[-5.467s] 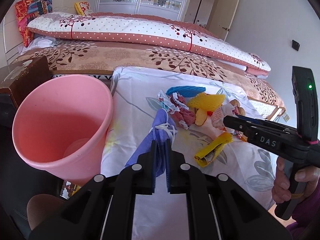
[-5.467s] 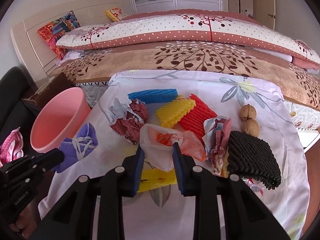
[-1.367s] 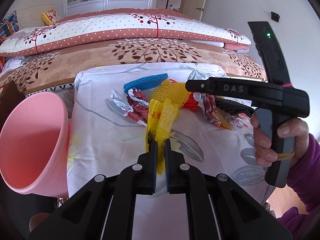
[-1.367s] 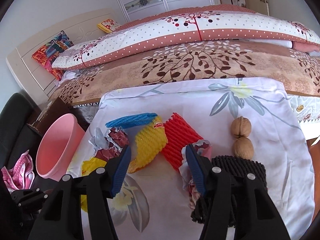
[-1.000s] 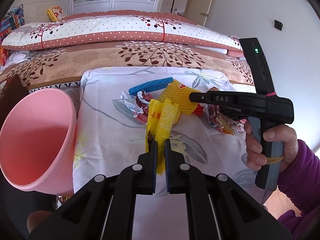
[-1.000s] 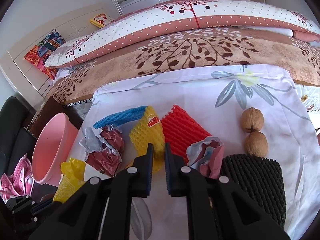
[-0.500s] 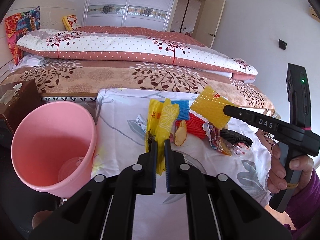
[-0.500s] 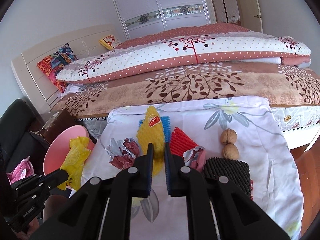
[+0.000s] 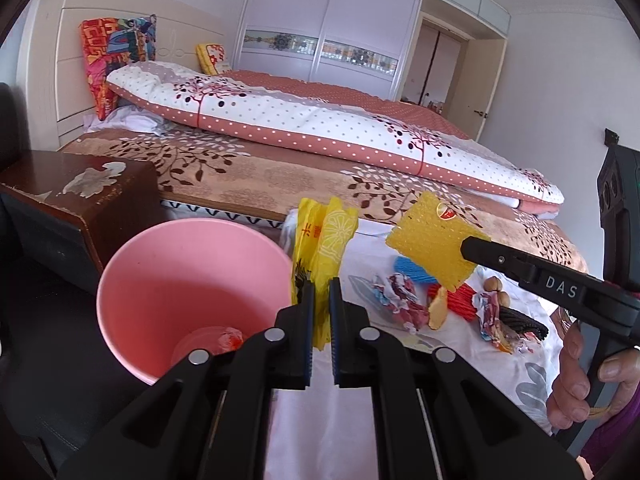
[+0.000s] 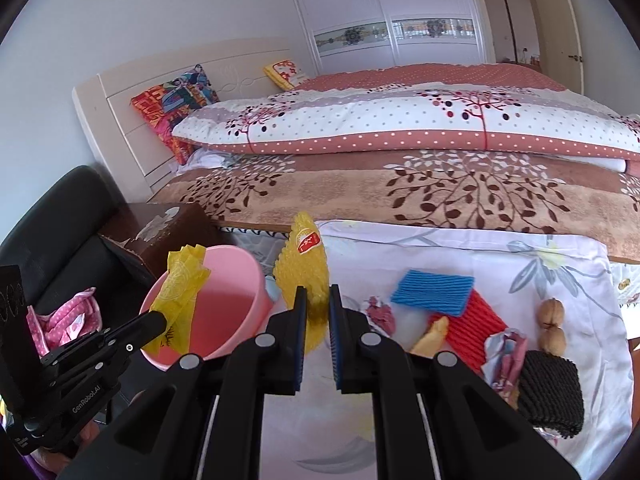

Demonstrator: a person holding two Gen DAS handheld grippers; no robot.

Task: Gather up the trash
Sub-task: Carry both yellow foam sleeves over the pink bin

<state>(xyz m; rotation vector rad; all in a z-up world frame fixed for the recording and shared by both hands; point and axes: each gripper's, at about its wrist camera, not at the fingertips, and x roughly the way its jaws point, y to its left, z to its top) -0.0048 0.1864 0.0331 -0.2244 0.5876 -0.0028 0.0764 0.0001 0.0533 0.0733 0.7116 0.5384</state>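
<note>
My left gripper [image 9: 319, 292] is shut on a yellow plastic bag [image 9: 322, 240] and holds it at the right rim of the pink bucket [image 9: 160, 264]. The bag also shows in the right wrist view [image 10: 180, 292], over the bucket [image 10: 236, 276]. My right gripper [image 10: 318, 300] is shut on a yellow foam net [image 10: 302, 264] and holds it in the air just right of the bucket. The net also shows in the left wrist view [image 9: 434, 248]. Some trash [image 9: 228, 338] lies in the bucket's bottom.
On the floral table cloth [image 10: 560, 272] lie a blue foam net [image 10: 432, 286], a red foam net [image 10: 472, 328], crumpled wrappers [image 10: 504, 354], a black foam net [image 10: 550, 392] and two walnuts [image 10: 552, 322]. A dark wooden box [image 9: 76, 196] stands behind the bucket, the bed beyond.
Both grippers have moved left toward the pink bucket with their loads. The yellow bag now hangs at the bucket's rim, and the yellow net is closer to it.
</note>
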